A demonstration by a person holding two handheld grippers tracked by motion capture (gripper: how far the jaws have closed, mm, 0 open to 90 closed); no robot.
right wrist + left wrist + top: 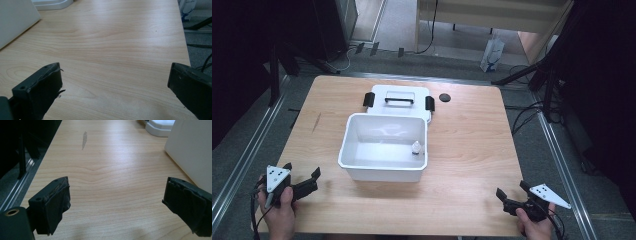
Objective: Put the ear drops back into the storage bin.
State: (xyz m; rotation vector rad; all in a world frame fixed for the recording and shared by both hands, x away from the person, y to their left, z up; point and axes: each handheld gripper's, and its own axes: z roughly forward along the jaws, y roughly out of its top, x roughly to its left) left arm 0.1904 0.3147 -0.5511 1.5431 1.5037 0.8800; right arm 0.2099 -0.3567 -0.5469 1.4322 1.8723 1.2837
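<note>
Inside bin (362, 150), indistinct small object (416, 147).

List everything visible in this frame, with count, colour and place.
Wooden table: one, light wood, centre.
Open white plastic box: one, table middle.
White lid with black handle and clips: one, flat behind the box.
Small white bottle: one, inside the box, right side.
Black round disc: one, right of the lid.
White paper bag: one, floor beyond the table.
Left gripper: black, open, near-left corner.
Right gripper: black, open, near-right corner.
</note>
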